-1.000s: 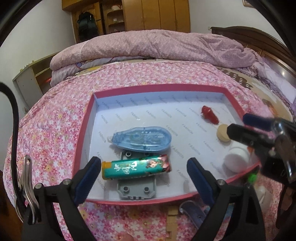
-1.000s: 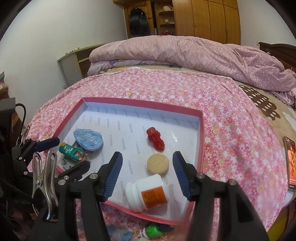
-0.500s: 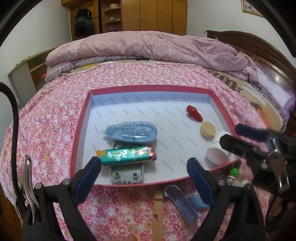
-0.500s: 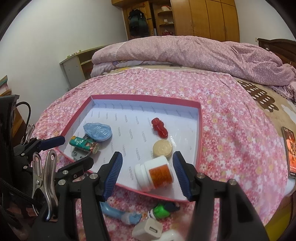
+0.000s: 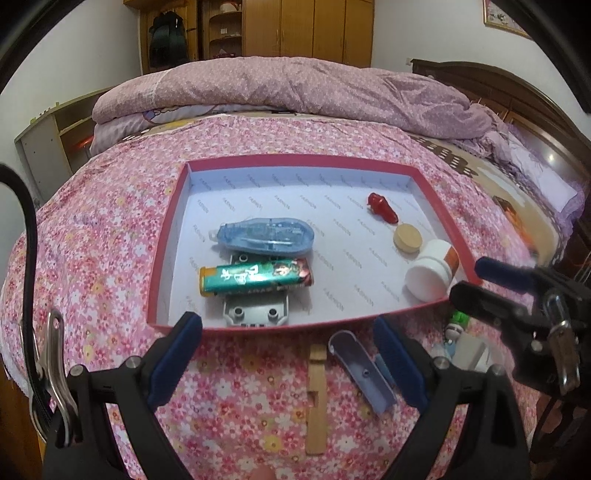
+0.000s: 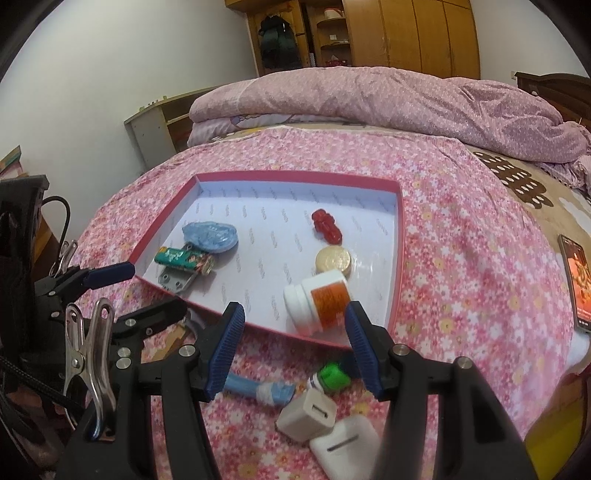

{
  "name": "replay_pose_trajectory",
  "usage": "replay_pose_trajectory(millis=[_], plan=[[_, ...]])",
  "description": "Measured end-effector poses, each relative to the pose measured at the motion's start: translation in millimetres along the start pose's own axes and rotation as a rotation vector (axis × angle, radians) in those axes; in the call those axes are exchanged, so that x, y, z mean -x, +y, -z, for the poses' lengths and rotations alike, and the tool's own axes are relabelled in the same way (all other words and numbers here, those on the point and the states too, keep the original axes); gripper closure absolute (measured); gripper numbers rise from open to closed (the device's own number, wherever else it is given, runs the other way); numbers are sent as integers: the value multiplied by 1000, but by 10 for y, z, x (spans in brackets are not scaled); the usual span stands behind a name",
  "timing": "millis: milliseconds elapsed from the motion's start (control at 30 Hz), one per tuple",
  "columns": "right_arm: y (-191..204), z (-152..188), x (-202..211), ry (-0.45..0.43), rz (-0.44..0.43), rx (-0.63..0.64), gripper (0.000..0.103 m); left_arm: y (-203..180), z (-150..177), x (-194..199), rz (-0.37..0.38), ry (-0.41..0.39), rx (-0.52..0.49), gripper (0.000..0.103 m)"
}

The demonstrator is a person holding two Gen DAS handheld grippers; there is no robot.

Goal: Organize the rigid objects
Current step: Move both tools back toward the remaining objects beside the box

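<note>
A red-rimmed white tray (image 5: 173, 236) (image 6: 400, 251) lies on the pink floral bed. It holds a blue correction tape (image 5: 266, 236), a green tube (image 5: 256, 278) on a grey plate (image 5: 255, 310), a red figure (image 5: 382, 208), a tan disc (image 5: 407, 238) and a white pill bottle (image 6: 319, 299). In front of the tray lie a wooden clothespin (image 5: 316, 391), a grey-blue clip (image 5: 362, 369), a green-capped toy (image 6: 330, 378), a white charger (image 6: 306, 413) and an earbud case (image 6: 345, 446). My left gripper (image 5: 288, 360) and right gripper (image 6: 293, 349) are open and empty, held above these loose items.
A folded purple quilt (image 5: 288, 88) lies at the far end of the bed. A phone (image 6: 576, 280) lies at the right edge. Wooden wardrobes (image 6: 406, 33) and a low shelf (image 6: 155, 129) stand behind.
Both grippers have pulled back from the tray toward the near bed edge. The pill bottle lies in the tray, out from between my right fingers. More loose items have come into view.
</note>
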State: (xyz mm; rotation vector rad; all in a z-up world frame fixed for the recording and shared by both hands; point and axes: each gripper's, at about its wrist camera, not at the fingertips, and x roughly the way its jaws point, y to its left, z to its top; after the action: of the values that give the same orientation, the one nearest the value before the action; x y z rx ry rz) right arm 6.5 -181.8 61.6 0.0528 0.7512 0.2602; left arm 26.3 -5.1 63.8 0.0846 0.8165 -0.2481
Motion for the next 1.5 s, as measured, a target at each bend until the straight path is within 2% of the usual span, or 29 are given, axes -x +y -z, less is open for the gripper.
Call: replay_pose_trajectory(millis=[767, 1000, 1500], plan=[[-102, 365, 78, 60, -6, -48, 45, 88, 419, 9, -28, 68, 0, 7], [-159, 440, 41, 88, 5, -52, 45, 62, 483, 30, -47, 64, -13, 7], [116, 638, -28, 124, 37, 167, 45, 28, 535, 36, -36, 70, -13, 7]])
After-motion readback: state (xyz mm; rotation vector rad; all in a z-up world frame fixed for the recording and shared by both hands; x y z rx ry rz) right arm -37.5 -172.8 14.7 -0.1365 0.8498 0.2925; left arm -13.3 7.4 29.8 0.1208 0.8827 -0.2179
